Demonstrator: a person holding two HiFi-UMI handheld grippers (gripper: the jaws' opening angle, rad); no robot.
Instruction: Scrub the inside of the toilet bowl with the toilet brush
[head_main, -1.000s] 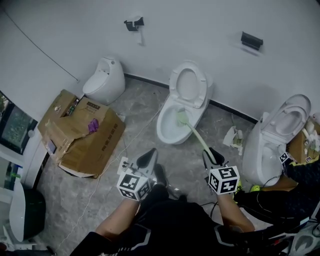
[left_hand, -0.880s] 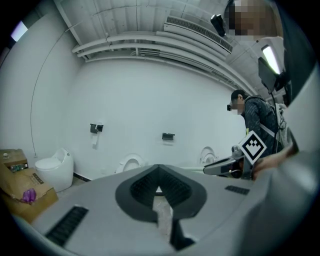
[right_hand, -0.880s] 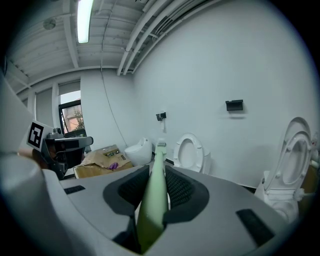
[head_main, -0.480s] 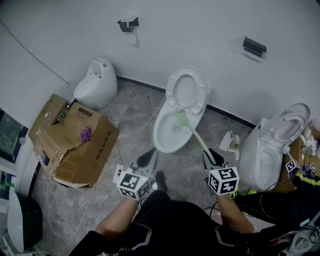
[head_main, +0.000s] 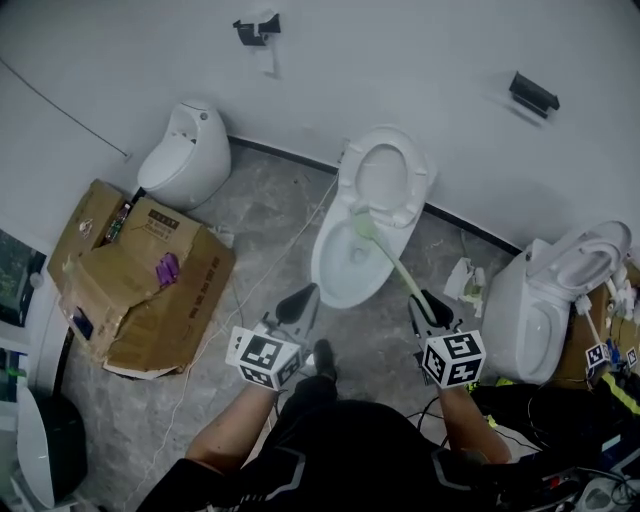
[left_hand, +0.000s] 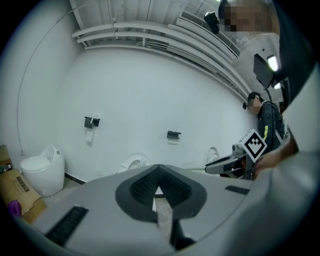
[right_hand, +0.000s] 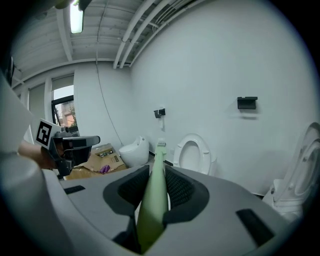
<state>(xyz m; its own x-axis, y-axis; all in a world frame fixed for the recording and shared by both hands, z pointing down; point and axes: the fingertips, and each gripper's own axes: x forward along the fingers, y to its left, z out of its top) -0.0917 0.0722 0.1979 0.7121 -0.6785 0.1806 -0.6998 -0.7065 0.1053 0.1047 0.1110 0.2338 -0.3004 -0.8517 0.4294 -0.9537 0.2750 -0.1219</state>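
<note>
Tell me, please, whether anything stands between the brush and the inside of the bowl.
Nothing visible does: the seat is up, and the brush, held by the right gripper, reaches into the open bowl.

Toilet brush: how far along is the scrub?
Done: seat up, right gripper clamped on the toilet brush. In hand: brush head is down inside the toilet bowl, at its back wall. Remaining: likely the rest of the bowl, then withdrawing; left gripper idle, shut.

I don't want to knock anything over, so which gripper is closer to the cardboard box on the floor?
Left. The left gripper hangs just right of the cardboard box; the right gripper is farther right, holding the brush.
</note>
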